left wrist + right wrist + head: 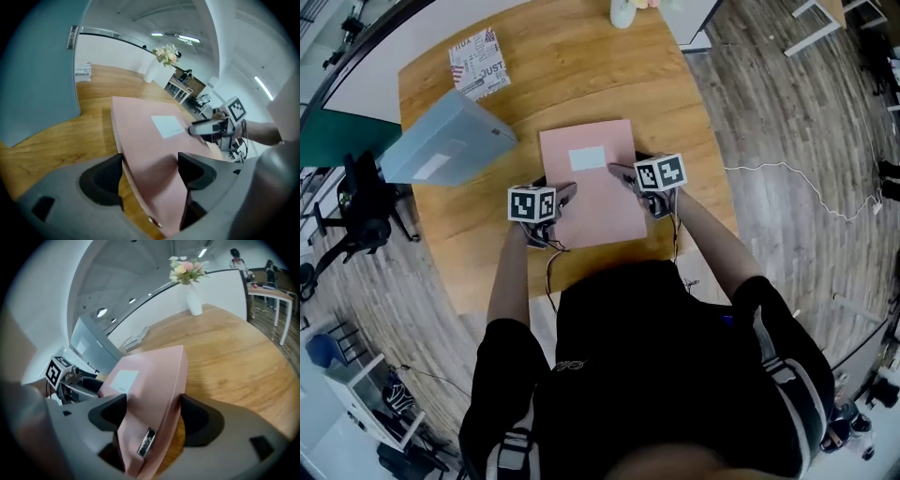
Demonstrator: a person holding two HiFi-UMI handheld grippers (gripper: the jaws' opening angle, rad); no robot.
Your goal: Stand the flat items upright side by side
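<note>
Wondering why both tongs go for the same pink folder (592,187) when it's just lying flat in the middle of the surface (675,103). Anyone?

Reply: my guess is it's wide, so one grab per long edge keeps it from twisting when it gets tipped up. The left tongs (151,171) are clamped on its left edge. The right tongs (153,411) are clamped on its right edge, right by the metal label holder (146,442). Both grabs are at the end nearest the person, and pink fills the gap between each pair of jaws.

OP: and where would it go?

Reply: I'd bet next to the blue-grey folder (450,145), which already stands on edge off to the left, apart from the pink one. The patterned box (479,63) lies flat near the far left corner, so that one looks not yet done.

OP: anything inside them?

Reply: can't tell, both folders are closed. The only container showing its contents is the white vase (622,13) at the far edge, with flowers (187,268) in it.
</note>
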